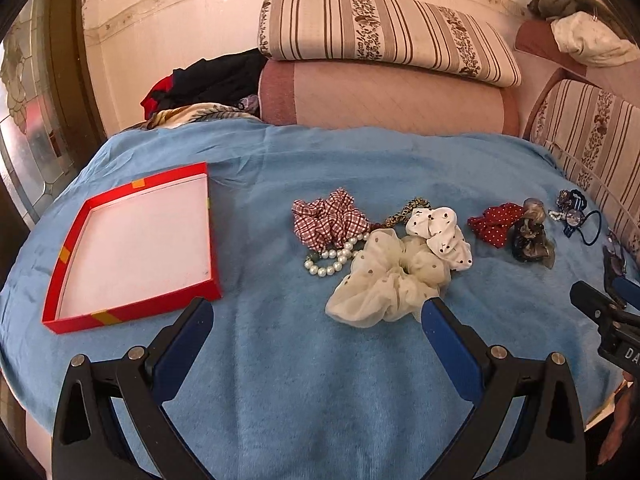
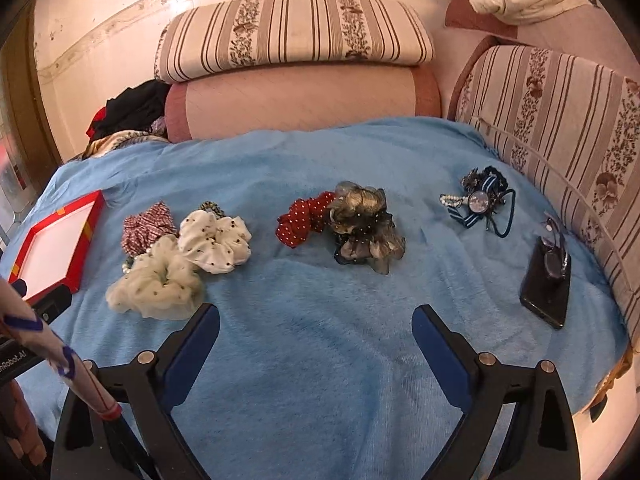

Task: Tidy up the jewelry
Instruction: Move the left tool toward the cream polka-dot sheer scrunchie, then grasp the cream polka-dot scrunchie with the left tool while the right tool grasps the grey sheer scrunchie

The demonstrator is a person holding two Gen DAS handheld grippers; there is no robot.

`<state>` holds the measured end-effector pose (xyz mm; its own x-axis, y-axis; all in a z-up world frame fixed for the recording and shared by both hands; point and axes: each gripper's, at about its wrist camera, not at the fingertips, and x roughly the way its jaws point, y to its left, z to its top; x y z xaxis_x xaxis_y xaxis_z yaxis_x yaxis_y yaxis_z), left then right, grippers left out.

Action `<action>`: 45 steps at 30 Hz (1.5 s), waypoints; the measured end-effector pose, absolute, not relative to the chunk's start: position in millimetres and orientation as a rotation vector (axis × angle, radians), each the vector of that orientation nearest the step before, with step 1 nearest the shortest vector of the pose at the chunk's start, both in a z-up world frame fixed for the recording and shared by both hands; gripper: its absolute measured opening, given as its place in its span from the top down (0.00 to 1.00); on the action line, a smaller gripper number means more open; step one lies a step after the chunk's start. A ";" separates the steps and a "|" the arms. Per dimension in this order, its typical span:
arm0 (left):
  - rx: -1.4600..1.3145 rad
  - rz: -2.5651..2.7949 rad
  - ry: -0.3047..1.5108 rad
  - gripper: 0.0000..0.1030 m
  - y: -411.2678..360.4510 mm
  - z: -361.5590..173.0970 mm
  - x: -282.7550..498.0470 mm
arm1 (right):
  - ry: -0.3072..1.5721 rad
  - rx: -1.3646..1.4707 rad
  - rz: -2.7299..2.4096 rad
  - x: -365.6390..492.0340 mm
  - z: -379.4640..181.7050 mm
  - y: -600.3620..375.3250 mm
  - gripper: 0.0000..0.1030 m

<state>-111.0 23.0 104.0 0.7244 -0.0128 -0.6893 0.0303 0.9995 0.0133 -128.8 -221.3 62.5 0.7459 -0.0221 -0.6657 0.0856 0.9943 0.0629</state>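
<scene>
A red tray (image 1: 132, 308) with a white floor lies empty at the left of the blue blanket (image 1: 320, 360); it also shows in the right wrist view (image 2: 86, 240). Near the middle lie a red-checked scrunchie (image 1: 328, 222), a pearl bracelet (image 1: 334, 258), a cream sheer scrunchie (image 1: 384, 280) and a white dotted scrunchie (image 1: 440, 236). Further right lie a red dotted scrunchie (image 2: 300, 220), a grey-black scrunchie (image 2: 364, 228) and a blue hair tie cluster (image 2: 480, 200). My left gripper (image 1: 318, 312) is open and empty, just short of the cream scrunchie. My right gripper (image 2: 316, 320) is open and empty over bare blanket.
A black phone (image 2: 546, 280) with glasses (image 2: 556, 248) on it lies at the blanket's right edge. Striped cushions (image 2: 292, 36) and a pink sofa back (image 2: 300, 96) stand behind. Dark clothes (image 1: 216, 80) are heaped at the back left.
</scene>
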 end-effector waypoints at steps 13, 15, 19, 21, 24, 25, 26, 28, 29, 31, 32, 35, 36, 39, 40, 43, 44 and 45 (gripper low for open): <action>0.031 -0.057 0.806 0.00 17.2 79.5 -72.2 | 0.759 0.089 -0.017 -88.5 56.2 -228.5 0.23; 0.019 -0.066 0.808 0.00 20.0 75.9 -70.3 | 0.773 0.086 -0.007 -85.2 49.9 -225.6 0.27; -0.046 -0.090 0.825 0.28 37.9 71.4 -62.4 | 0.783 0.097 0.018 -83.1 43.8 -223.8 0.36; -0.125 -0.125 0.871 0.40 51.0 64.4 -55.8 | 0.777 0.114 0.028 -82.7 43.9 -223.7 0.38; -0.254 -0.201 0.925 0.50 66.4 52.8 -49.9 | 0.776 0.138 0.026 -80.2 43.5 -224.4 0.38; -0.292 -0.229 0.936 0.53 69.6 50.9 -48.8 | 0.777 0.149 0.029 -79.0 43.1 -224.5 0.38; -0.303 -0.244 0.938 0.57 68.7 50.2 -48.6 | 0.779 0.154 0.033 -78.3 42.7 -224.3 0.38; -0.301 -0.278 0.934 0.59 63.7 50.1 -49.0 | 0.779 0.173 0.045 -77.1 42.4 -224.4 0.38; -0.294 -0.289 0.931 0.59 60.4 50.1 -48.7 | 0.777 0.181 0.047 -76.8 42.7 -225.3 0.38; -0.288 -0.330 0.935 0.59 50.7 50.6 -46.1 | 0.764 0.200 0.030 -77.3 44.8 -230.9 0.38; -0.286 -0.340 0.940 0.59 46.9 50.4 -43.5 | 0.756 0.212 0.019 -78.0 46.2 -234.9 0.38; -0.247 -0.360 0.963 0.57 29.8 47.8 -32.9 | 0.729 0.259 -0.039 -80.0 50.1 -254.8 0.38; -0.241 -0.357 0.971 0.56 26.3 45.7 -28.5 | 0.722 0.276 -0.064 -80.7 50.3 -262.5 0.38; -0.230 -0.345 1.002 0.53 19.8 34.4 -11.4 | 0.720 0.321 -0.105 -81.4 49.6 -280.2 0.38; -0.215 -0.334 1.013 0.53 15.6 29.2 -5.5 | 0.719 0.338 -0.120 -81.6 49.2 -287.6 0.38; -0.159 -0.302 1.015 0.53 6.0 20.2 1.0 | 0.719 0.371 -0.151 -80.7 49.1 -304.4 0.38; -0.135 -0.297 1.008 0.56 2.7 20.1 0.4 | 0.720 0.380 -0.157 -79.5 49.4 -308.9 0.38; -0.104 -0.294 1.001 0.69 -1.7 20.0 -0.5 | 0.720 0.386 -0.161 -78.8 49.3 -313.0 0.38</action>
<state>-0.5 -1.7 20.0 0.5036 -0.2909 -0.8135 0.1957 0.9555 -0.2205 -78.8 -313.0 49.3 0.7433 -0.0120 -0.6688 0.2743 0.9174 0.2884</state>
